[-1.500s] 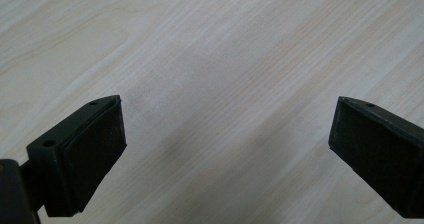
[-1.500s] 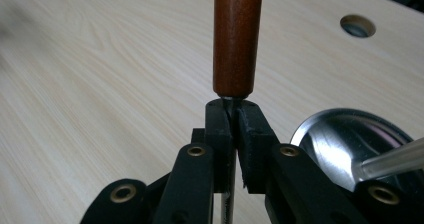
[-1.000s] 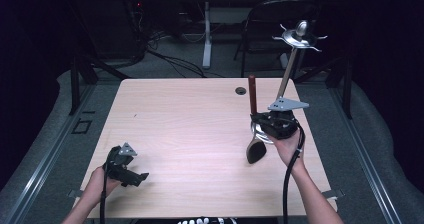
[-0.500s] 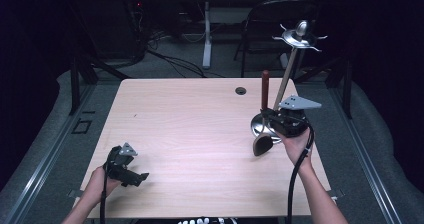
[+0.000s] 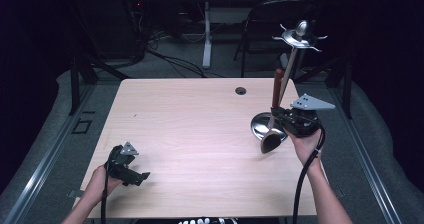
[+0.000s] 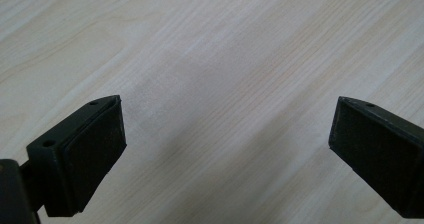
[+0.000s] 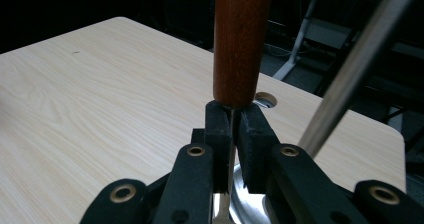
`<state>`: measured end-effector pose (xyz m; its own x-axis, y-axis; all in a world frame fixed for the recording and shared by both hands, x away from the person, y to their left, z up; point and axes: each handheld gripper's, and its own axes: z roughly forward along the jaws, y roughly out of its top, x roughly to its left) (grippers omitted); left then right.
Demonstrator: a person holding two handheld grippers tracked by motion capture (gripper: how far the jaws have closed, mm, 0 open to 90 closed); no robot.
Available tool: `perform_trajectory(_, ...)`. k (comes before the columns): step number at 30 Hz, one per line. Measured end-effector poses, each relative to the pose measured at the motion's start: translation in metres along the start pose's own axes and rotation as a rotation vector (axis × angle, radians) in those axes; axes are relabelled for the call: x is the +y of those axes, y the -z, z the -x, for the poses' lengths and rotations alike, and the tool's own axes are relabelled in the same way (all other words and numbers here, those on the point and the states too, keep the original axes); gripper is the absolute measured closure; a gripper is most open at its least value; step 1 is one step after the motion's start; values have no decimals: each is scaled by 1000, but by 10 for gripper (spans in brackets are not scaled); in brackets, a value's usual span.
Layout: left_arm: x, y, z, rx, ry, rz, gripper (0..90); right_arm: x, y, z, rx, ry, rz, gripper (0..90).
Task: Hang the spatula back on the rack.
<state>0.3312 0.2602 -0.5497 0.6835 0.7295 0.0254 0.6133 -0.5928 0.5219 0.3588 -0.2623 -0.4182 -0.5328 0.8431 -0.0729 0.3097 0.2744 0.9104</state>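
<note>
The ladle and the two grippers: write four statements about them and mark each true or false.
1. The right gripper is shut on the ladle, gripping its thin metal shank just below the wooden handle. True.
2. The ladle's bowl points up. False: the bowl hangs down and the handle stands up.
3. The left gripper holds a spoon. False: its fingers stand apart over the bare table.
4. The utensil stand rises beside the held ladle. True.

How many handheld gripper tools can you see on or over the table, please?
2: the left tool rests open at the table's near-left corner; the right tool, at the right, clamps a wooden-handled ladle beside the utensil stand.
</note>
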Motion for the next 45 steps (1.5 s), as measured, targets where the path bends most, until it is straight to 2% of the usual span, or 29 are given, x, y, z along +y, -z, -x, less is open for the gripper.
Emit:
perform_trajectory(7,4,-2,1,-6,-15,2,15,-3,12,12,-34,-16,24,845)
perform_trajectory(21,7,-4,1,-9,-16,1,13,-7,34,38,-115,-64,52,845)
perform_trajectory(30,6,-5,2,-9,-17,-4,13,-2,40,45,-145,-79,63,845)
perform_trajectory(45,7,-6,2,-12,-18,-5,13,7,49,55,-163,-96,93,845)
